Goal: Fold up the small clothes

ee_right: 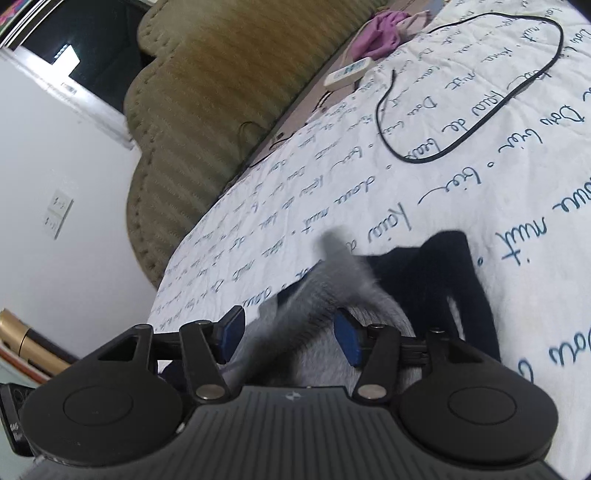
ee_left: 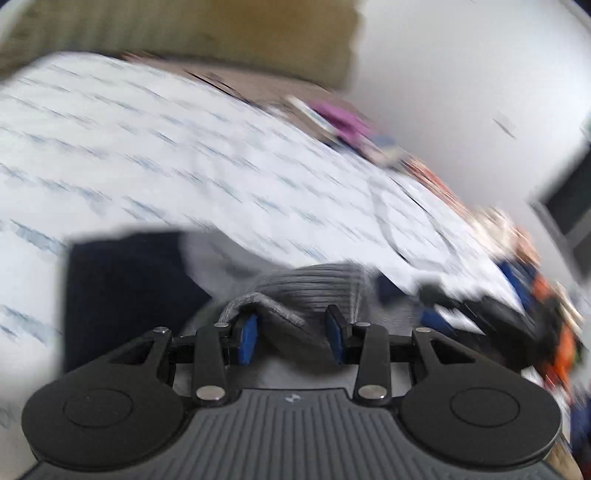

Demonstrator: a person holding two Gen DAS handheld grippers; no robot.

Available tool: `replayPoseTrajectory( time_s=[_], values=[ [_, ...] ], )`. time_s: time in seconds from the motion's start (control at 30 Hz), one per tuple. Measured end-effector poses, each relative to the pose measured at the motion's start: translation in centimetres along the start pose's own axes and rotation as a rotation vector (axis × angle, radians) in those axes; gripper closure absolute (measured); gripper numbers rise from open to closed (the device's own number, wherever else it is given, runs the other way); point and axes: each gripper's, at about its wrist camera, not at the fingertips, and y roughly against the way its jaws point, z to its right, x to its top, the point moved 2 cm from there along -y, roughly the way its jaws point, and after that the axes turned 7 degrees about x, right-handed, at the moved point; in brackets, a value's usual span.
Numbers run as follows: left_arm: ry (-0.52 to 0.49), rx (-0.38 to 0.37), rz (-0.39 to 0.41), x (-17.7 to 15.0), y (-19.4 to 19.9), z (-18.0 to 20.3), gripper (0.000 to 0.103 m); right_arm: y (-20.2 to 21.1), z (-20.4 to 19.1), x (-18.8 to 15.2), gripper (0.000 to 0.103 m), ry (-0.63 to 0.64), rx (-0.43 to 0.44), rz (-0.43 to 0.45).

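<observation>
A grey knit garment [ee_left: 317, 291] lies bunched on the white sheet, partly over a dark navy garment [ee_left: 122, 288]. My left gripper [ee_left: 291, 317] stands over it, blue pads apart. A grey fold lies between the pads, close to the left one and clear of the right one. In the right wrist view the same grey garment [ee_right: 332, 280] rises blurred between the pads of my right gripper [ee_right: 288, 314], which are wide apart and not pressing on it. The navy garment [ee_right: 447, 280] lies just beyond. The left wrist view is heavily blurred.
The bed sheet [ee_right: 406, 166] is white with blue script. On it lie a black cable loop [ee_right: 476, 122], a white remote [ee_right: 347, 75] and a purple cloth [ee_right: 380, 33]. An olive padded headboard [ee_right: 207, 110] borders the bed. A white wall [ee_right: 55, 184] stands at left.
</observation>
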Motion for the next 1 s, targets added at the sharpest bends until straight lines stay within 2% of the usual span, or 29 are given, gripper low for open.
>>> replayPoseTrajectory(
  time_s=[0.1, 0.2, 0.3, 0.4, 0.47, 0.5, 0.57, 0.63, 0.7, 0.77, 0.8, 0.9, 0.97, 1.0],
  values=[
    [0.062, 0.117, 0.049, 1.6, -0.2, -1.9, 0.065, 0.0, 0.2, 0.5, 0.044, 0.017, -0.041, 0.025],
    [0.106, 0.142, 0.05, 1.9, 0.4, -3.5, 0.065, 0.9, -0.3, 0.7, 0.04, 0.088, -0.112, 0.058],
    [0.098, 0.154, 0.056, 1.4, 1.6, -4.1, 0.065, 2.2, -1.2, 0.6, 0.036, 0.15, -0.162, 0.09],
    [0.034, 0.162, 0.061, 0.4, 3.0, -3.7, 0.065, 2.9, -2.9, -0.7, 0.029, 0.232, -0.111, 0.057],
    [-0.053, 0.188, 0.048, -0.6, 3.5, -3.1, 0.064, 2.5, -3.8, -2.1, 0.02, 0.304, -0.064, -0.038],
    [-0.09, 0.206, 0.045, -0.9, 3.5, -2.9, 0.064, 2.2, -3.9, -2.8, 0.02, 0.328, -0.058, -0.085],
    [-0.152, 0.235, 0.04, -2.0, 3.6, -2.8, 0.064, 1.9, -3.3, -3.9, 0.023, 0.371, -0.134, -0.141],
    [-0.18, 0.265, 0.03, -3.0, 3.5, -3.3, 0.064, 2.6, -2.5, -3.8, 0.031, 0.407, -0.197, -0.11],
    [-0.171, 0.258, 0.015, -3.7, 3.5, -4.1, 0.064, 3.9, -2.3, -3.2, 0.033, 0.384, -0.248, -0.043],
    [-0.141, 0.234, -0.012, -4.1, 3.2, -4.7, 0.061, 5.1, -2.9, -3.0, 0.026, 0.388, -0.294, 0.02],
    [-0.124, 0.22, -0.022, -4.2, 3.1, -5.0, 0.06, 5.4, -3.5, -3.2, 0.027, 0.414, -0.321, 0.041],
    [-0.102, 0.201, -0.02, -4.4, 3.0, -5.0, 0.054, 5.2, -5.3, -4.3, 0.024, 0.503, -0.298, 0.022],
    [-0.107, 0.202, -0.013, -4.5, 3.0, -4.9, 0.054, 4.5, -5.6, -5.2, 0.016, 0.524, -0.272, -0.025],
    [-0.108, 0.207, -0.008, -4.6, 3.0, -4.8, 0.054, 4.1, -5.5, -5.6, 0.015, 0.533, -0.289, -0.044]
  ],
)
